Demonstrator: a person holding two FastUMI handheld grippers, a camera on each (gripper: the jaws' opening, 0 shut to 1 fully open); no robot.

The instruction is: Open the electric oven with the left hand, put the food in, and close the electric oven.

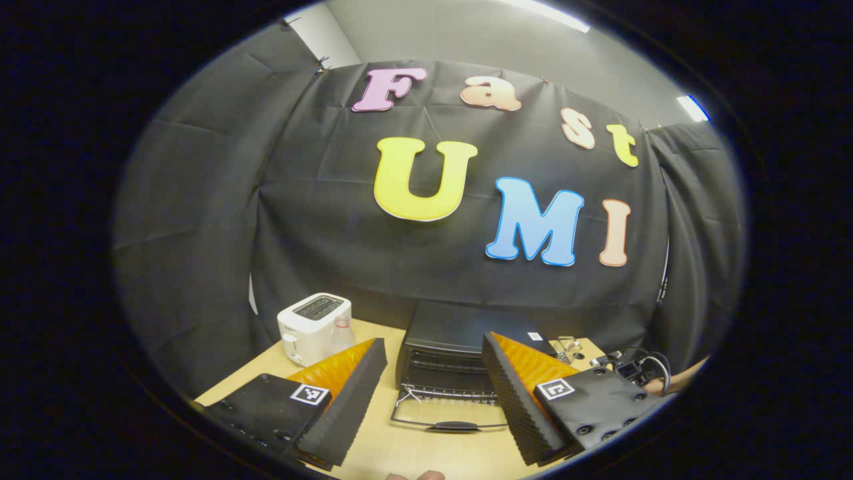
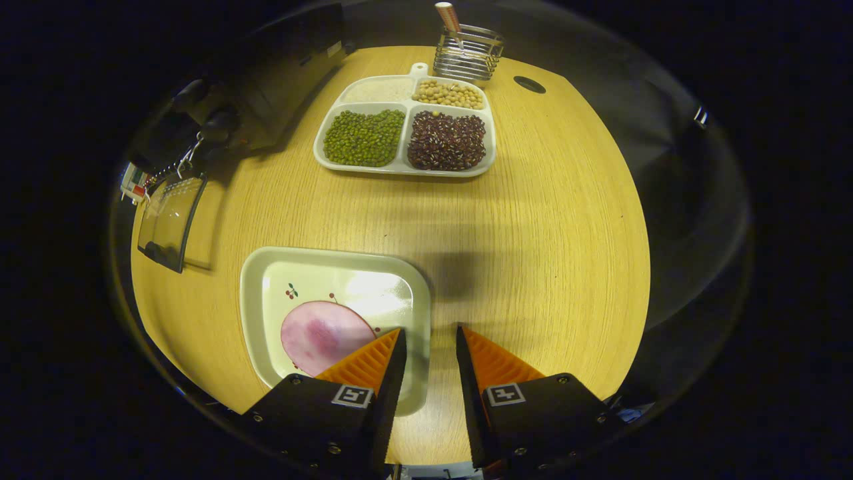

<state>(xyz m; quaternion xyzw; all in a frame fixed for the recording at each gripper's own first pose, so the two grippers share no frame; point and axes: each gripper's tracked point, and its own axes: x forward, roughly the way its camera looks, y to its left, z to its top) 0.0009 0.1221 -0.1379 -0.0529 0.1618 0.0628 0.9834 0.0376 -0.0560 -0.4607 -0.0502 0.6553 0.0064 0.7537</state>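
Two tools work over a wooden surface (image 2: 546, 220) in a booth. Seen in the left gripper view, the left tool (image 1: 434, 352) hangs with its fingers spread wide and pinching nothing, aimed at a black oven (image 1: 460, 353) that stands at the back of the surface against the cloth wall. The oven's glass door (image 1: 448, 415) is dropped open and lies flat toward the camera, its handle at the near edge, and the wire rack inside shows through the opening. A white toaster (image 1: 312, 327) stands to the oven's left with a small clear bottle (image 1: 341, 333) just beside it. In the right gripper view, the right tool (image 2: 430, 343) hovers with its fingers parted and empty above the right rim of a square plate (image 2: 266, 293), on which lies a round pink slice of food (image 2: 323, 337). Farther back sits a divided tray (image 2: 493, 143) of beans and grains, with a wire holder (image 2: 468, 52) behind it. At the left edge of this view the open oven door appears again, well apart from the plate.
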